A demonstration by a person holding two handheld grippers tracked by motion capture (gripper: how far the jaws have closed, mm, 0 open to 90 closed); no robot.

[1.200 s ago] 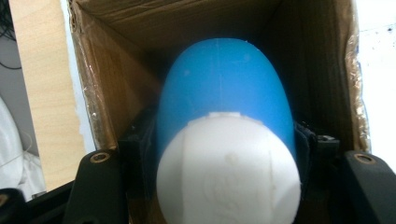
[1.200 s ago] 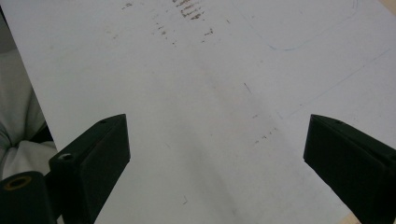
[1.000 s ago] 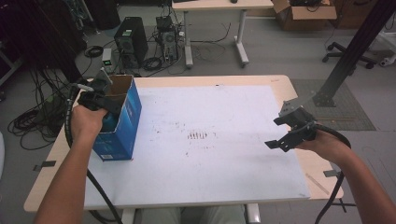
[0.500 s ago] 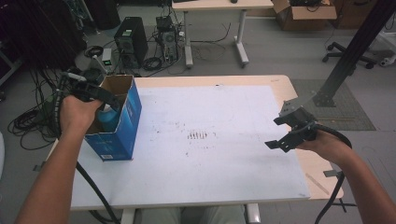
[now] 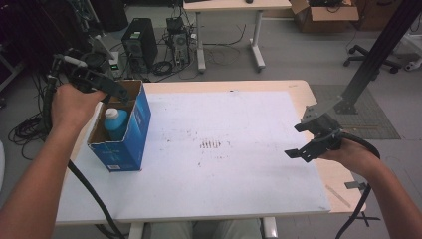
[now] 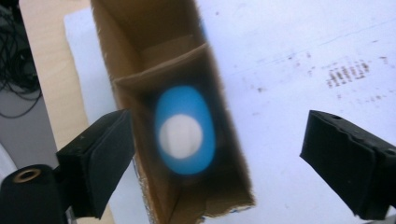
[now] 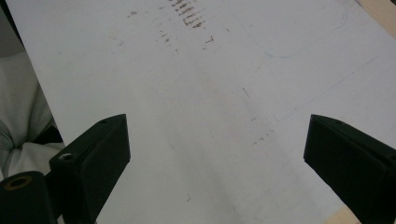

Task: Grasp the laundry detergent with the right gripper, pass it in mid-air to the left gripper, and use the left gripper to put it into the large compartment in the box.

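Over at the left edge of the table, my left gripper hangs above the blue box, jaws just opened wide with nothing between them. The blue bottle stands upright in the box's near compartment, white cap up. I reckon it's smooth, stiff plastic, maybe slippery, so I'd grab it just under the cap. My right gripper hovers spread apart and empty over the white mat.
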